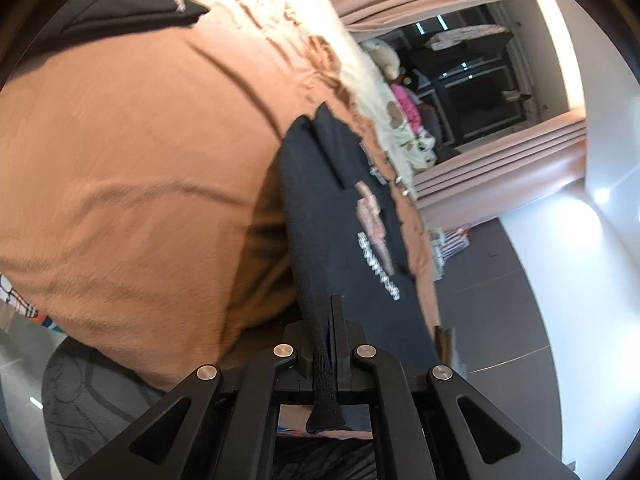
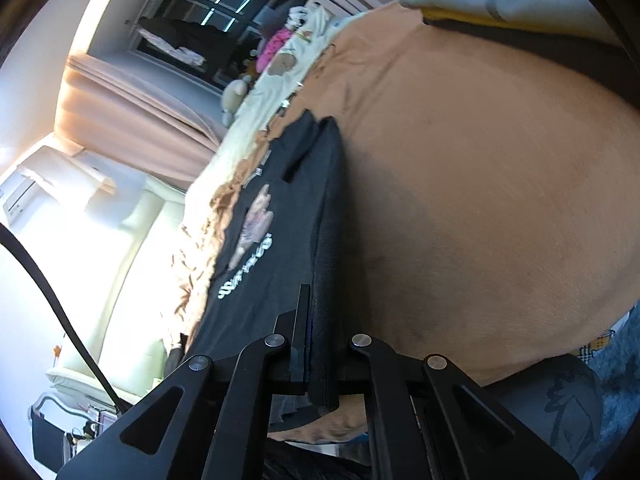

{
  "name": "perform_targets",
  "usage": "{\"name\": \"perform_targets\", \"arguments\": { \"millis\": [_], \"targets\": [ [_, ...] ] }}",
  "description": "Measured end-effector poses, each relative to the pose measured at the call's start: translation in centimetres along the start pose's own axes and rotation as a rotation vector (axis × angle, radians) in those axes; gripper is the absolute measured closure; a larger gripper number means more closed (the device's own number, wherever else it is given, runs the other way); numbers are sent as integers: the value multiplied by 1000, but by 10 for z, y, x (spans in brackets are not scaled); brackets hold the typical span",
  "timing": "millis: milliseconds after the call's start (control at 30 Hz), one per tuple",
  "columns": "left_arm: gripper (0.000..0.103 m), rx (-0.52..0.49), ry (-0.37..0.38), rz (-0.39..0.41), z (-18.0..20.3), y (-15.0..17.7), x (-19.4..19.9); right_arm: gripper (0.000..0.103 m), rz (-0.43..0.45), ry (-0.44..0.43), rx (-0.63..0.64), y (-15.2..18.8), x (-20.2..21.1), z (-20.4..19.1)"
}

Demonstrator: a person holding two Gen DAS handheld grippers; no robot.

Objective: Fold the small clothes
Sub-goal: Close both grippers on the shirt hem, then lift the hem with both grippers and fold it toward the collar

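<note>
The left gripper (image 1: 329, 320) has its fingers pinched tight on a bunched edge of the black T-shirt (image 1: 336, 216), the fabric squeezed into a dark roll that runs down between them. The right gripper (image 2: 316, 320) likewise clamps a folded edge of the same black T-shirt (image 2: 280, 240), several layers stacked in its grip. The shirt stretches away from both grippers over the orange-brown blanket (image 1: 132, 184) that covers the bed, its printed front (a pale pinkish figure above a line of white lettering) facing up; the far part, with a sleeve folded over, rests on the blanket. Both views are tilted and slightly blurred. Beyond the shirt a cream bedspread (image 1: 280, 4) lies crumpled, with a pink garment (image 2: 274, 46) near it. Pink curtains (image 1: 500, 168) frame a dark window (image 2: 208, 12).
</note>
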State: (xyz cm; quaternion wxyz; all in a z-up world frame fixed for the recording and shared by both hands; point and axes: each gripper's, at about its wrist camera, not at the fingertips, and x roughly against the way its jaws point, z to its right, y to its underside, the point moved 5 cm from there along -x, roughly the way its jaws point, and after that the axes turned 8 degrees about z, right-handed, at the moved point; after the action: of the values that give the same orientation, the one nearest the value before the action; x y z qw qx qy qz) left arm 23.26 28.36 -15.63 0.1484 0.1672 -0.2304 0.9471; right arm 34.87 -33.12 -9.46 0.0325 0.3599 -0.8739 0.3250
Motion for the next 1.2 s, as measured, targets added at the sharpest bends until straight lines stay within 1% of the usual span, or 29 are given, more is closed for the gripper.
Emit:
{"name": "perform_targets", "arguments": {
  "millis": [200,233,333,467,567,767,967,1200],
  "targets": [
    [101,11,71,53,20,-14,23,102,31,-60,18,0,20,-21],
    [101,11,83,62,24,-16,27,102,34,-67,19,-4,30,-12],
    [101,17,125,83,35,-23,44,102,52,-97,16,-4,44,-19],
    [101,3,172,112,54,-29,67,102,58,-82,-11,-4,54,-23],
    [101,-7,202,134,70,-32,86,102,74,-97,-4,-6,69,-32],
    [101,-41,255,184,96,-32,134,102,117,-153,36,-4,100,-55],
    [101,-54,304,222,116,-26,175,102,180,-211,41,1,131,-59],
    [100,-81,362,263,137,-21,213,102,238,-274,84,22,152,-54]
  ]
}}
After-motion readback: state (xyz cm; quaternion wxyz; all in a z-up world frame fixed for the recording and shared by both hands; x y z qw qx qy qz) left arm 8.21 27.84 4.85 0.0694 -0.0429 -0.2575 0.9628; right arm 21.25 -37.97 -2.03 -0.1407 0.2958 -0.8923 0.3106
